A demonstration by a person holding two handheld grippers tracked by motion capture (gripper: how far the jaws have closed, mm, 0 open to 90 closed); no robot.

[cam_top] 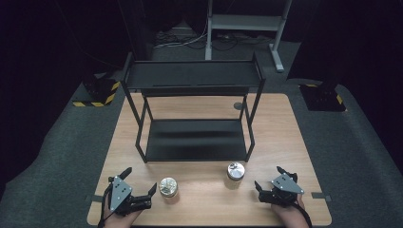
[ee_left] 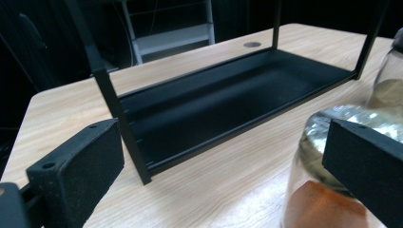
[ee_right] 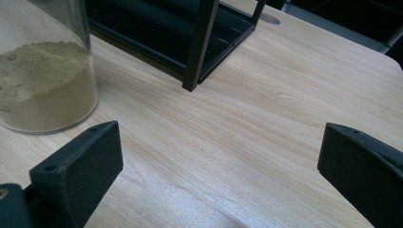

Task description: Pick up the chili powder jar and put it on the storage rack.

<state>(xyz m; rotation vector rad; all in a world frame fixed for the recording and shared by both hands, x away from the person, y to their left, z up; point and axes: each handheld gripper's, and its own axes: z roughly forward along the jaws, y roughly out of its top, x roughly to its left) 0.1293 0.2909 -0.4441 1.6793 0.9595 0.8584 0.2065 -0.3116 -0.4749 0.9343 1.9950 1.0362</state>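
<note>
On the wooden table point(cam_top: 285, 123), the left gripper point(cam_top: 139, 182) rests near the front edge with its jaws spread wide apart, gripping nothing; a glass jar of orange powder point(cam_top: 168, 187) with a silver lid stands just beside its right jaw. The right gripper point(cam_top: 270, 179) also sits with jaws apart, near a jar of tan powder point(cam_top: 235, 172). Both jars stand upright in front of the black two-tier rack point(cam_top: 192, 142).

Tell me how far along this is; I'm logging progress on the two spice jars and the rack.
Nothing looks done: both shelves of the black rack are bare. The orange-spice jar and the tan-powder jar stand on the table. The left gripper is open beside the first, not gripping; the right gripper is open too. Grasping and shelving remain.
</note>
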